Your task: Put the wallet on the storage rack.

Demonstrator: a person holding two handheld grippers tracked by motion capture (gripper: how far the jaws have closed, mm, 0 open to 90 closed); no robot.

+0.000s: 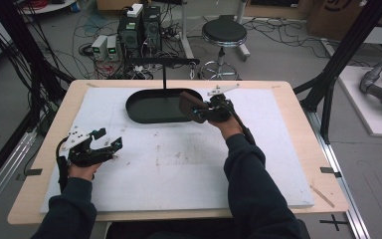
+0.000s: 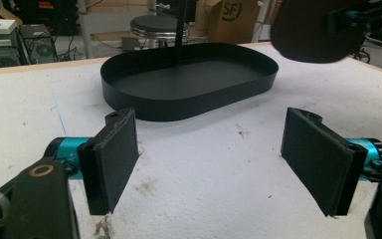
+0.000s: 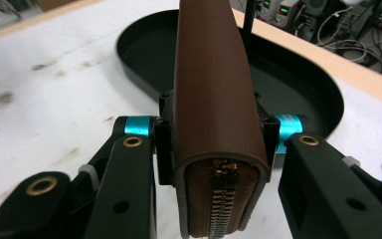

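A person at a counter [image 1: 298, 164] covered with a white mat [image 1: 189, 159] holds a brown zippered wallet [image 3: 214, 99] in the right hand-held gripper [image 1: 199, 110], its jaws clamped on the wallet's two flat sides. In the right gripper view the wallet stands on edge between the pads, zipper end toward the camera, and reaches out over the near rim of a black oval tray [image 3: 308, 84]. From above, the wallet [image 1: 190, 103] hangs at the tray's [image 1: 144, 107] right end, above its rim. The left hand-held gripper [image 1: 105, 144] rests low over the mat near the counter's left edge, well apart from the tray, jaws spread wide with nothing between them. A thin black post [image 1: 164, 74] rises from the tray's far side
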